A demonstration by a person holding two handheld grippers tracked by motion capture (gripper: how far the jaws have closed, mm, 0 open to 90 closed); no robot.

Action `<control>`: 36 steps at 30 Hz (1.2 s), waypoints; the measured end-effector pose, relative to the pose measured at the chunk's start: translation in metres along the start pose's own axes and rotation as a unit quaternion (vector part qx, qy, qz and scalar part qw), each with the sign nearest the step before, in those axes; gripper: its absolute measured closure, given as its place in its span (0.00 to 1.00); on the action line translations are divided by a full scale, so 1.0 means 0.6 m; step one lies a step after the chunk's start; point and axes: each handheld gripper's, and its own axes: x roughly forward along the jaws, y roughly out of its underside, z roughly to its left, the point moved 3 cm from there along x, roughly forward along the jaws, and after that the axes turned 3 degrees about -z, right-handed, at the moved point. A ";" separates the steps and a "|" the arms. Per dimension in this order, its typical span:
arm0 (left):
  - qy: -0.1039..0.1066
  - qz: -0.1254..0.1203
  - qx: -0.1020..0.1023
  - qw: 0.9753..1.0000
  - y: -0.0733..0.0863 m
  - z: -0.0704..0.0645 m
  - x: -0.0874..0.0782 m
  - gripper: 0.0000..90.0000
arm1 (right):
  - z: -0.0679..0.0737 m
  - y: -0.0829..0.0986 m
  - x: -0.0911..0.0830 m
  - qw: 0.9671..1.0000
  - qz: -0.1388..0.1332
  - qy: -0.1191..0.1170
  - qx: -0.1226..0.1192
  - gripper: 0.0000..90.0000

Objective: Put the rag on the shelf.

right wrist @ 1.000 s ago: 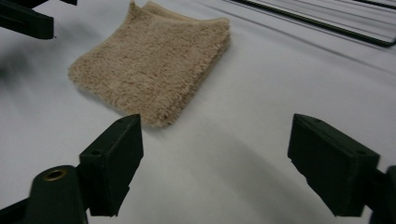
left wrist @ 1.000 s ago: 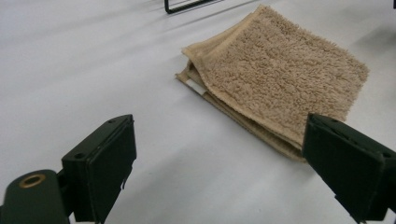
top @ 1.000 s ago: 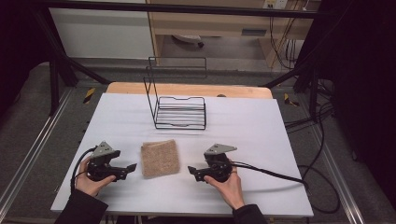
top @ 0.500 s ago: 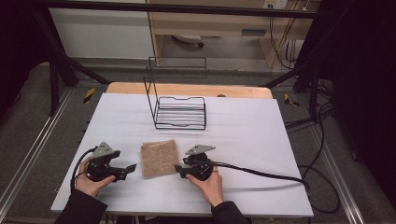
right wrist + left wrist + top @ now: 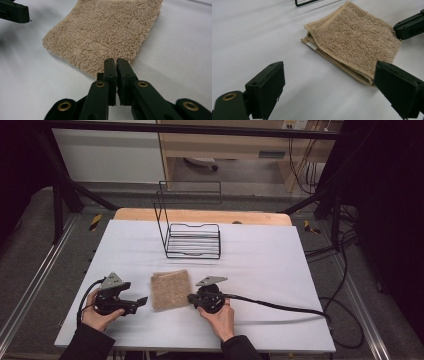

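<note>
A folded tan towel (image 5: 171,290) lies flat on the white table (image 5: 280,265), between my two grippers. My left gripper (image 5: 141,302) rests on the table just left of the towel, and in the left gripper view (image 5: 332,83) its jaws stand wide open facing the towel (image 5: 354,42). My right gripper (image 5: 190,299) sits at the towel's right edge. In the right gripper view (image 5: 116,61) its jaws are pressed together, tips touching the near edge of the towel (image 5: 107,30); no cloth shows between them.
A black wire rack (image 5: 192,240) with a tall back frame stands behind the towel, mid-table. The right gripper's cable (image 5: 280,307) trails across the table to the right. A wooden strip (image 5: 200,216) borders the far edge.
My right gripper has slid left across the table until its tips meet the towel's right edge. The left gripper and the towel have stayed in place.
</note>
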 end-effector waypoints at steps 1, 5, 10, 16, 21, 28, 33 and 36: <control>0.000 -0.001 -0.002 1.000 0.000 0.000 0.000 0.11 | 0.000 -0.001 -0.003 1.000 0.003 -0.002 0.000 0.98; -0.001 -0.004 -0.004 1.000 -0.001 0.001 -0.002 0.11 | -0.002 -0.008 -0.014 1.000 0.010 -0.005 -0.004 0.99; 0.002 -0.004 -0.007 1.000 -0.002 0.001 -0.003 0.11 | -0.011 -0.021 -0.039 1.000 0.026 0.001 -0.011 0.99; 0.008 -0.006 -0.006 1.000 -0.010 -0.004 0.000 0.13 | -0.034 -0.023 -0.066 0.999 0.040 0.009 -0.011 0.99; 0.016 -0.006 0.004 1.000 -0.036 -0.018 0.012 0.20 | -0.065 -0.013 -0.081 0.998 0.052 0.025 -0.014 0.98; 0.019 0.014 0.018 1.000 -0.067 -0.043 0.058 0.34 | -0.081 -0.001 -0.077 0.997 0.045 0.060 -0.034 0.97; 0.018 0.050 0.027 0.998 -0.080 -0.050 0.109 0.53 | -0.079 0.004 -0.094 0.998 0.018 0.051 -0.025 0.81; 0.028 0.067 0.024 0.997 -0.080 -0.050 0.131 0.63 | -0.076 0.006 -0.096 0.998 0.011 0.053 -0.027 0.77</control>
